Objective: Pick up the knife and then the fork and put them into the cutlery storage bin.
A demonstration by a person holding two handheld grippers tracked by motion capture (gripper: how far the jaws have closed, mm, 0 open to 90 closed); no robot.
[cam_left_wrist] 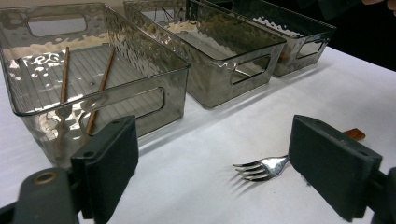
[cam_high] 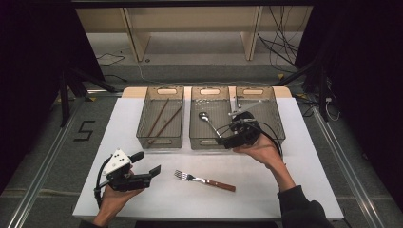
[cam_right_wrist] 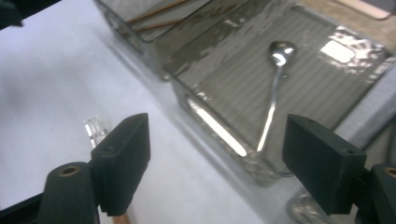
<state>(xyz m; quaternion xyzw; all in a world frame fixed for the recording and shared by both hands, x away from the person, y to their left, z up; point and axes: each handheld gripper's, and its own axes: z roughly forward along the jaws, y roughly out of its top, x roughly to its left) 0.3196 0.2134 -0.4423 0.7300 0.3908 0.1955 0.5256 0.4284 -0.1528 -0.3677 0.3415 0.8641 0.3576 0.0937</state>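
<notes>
A fork [cam_high: 204, 180] with a brown wooden handle lies on the white table [cam_high: 294, 190], tines to the left. My left gripper [cam_high: 148, 162] rests at the front left, open, its jaws pointing at the fork [cam_left_wrist: 261, 168] a short way ahead. In the left gripper view the gripper [cam_left_wrist: 215, 135] holds nothing. My right gripper [cam_high: 227, 137] hovers open over the front edge of the middle bin [cam_high: 203, 141]. A metal spoon [cam_right_wrist: 273, 93] lies on that bin's floor, beyond the empty jaws of the right gripper [cam_right_wrist: 217, 140]. The fork's tines [cam_right_wrist: 95, 130] show at the left.
Three clear grey bins stand in a row at the back of the table. The left bin [cam_high: 159, 142] holds two brown chopsticks [cam_high: 161, 121]. The right bin [cam_high: 275, 118] is partly covered by my right hand. Cables trail on the floor behind.
</notes>
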